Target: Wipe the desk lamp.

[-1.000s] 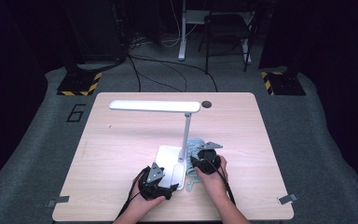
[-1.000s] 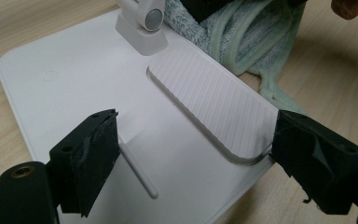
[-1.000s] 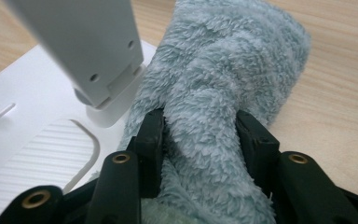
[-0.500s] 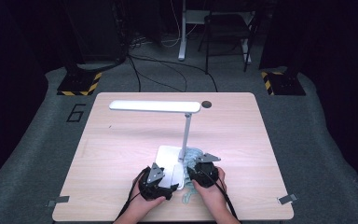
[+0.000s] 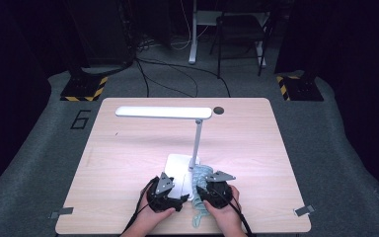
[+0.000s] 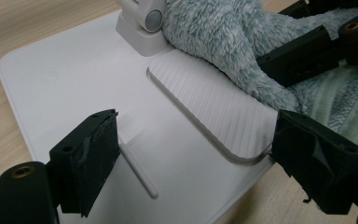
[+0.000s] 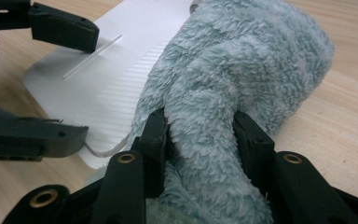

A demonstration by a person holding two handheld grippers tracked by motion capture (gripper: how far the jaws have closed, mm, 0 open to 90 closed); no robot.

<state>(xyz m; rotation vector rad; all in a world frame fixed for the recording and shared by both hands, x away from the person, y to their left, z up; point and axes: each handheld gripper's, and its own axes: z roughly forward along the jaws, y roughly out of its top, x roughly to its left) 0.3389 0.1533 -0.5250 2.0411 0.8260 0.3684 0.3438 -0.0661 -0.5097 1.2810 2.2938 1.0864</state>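
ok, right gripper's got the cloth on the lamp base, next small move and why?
Probably drag the cloth further across the lamp base. The right gripper is shut on a fold of it, and the cloth covers only the ribbed edge by the post, so most of the base is unwiped. The left gripper stands open over the base, pinching nothing.
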